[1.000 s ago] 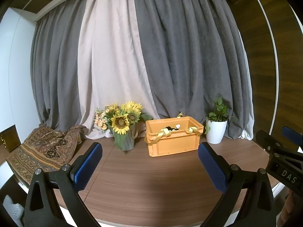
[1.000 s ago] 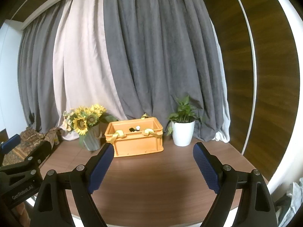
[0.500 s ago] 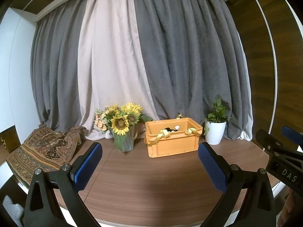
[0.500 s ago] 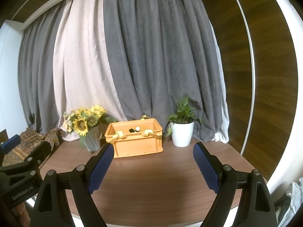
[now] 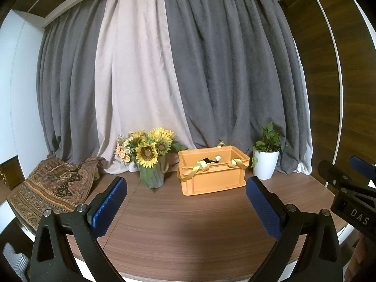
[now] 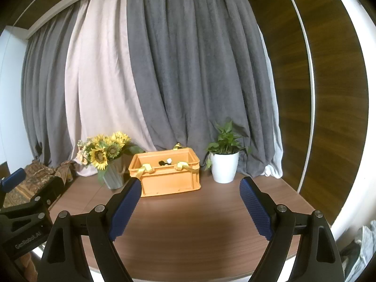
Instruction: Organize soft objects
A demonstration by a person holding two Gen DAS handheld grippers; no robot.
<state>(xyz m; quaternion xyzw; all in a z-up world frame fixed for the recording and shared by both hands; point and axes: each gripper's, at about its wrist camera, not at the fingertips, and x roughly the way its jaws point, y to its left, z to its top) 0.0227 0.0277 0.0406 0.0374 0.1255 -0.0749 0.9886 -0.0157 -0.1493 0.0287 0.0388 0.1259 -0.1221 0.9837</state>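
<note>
An orange crate [image 5: 212,176] [image 6: 169,176] stands at the back of the brown table, with yellow ribbon handles draped over its rim. A small black and white soft thing [image 5: 212,159] [image 6: 165,162] peeks out from inside it. A patterned brown cloth [image 5: 50,188] lies bunched on the table's far left. My left gripper [image 5: 185,205] is open and empty, well short of the crate. My right gripper [image 6: 190,208] is open too, nothing between its blue pads, also held back near the table's front.
A vase of sunflowers [image 5: 150,159] [image 6: 105,157] stands left of the crate and a white potted plant [image 5: 266,162] [image 6: 224,164] right of it. Grey and beige curtains hang behind. A wood-panelled wall curves along the right. Each gripper shows at the other view's edge.
</note>
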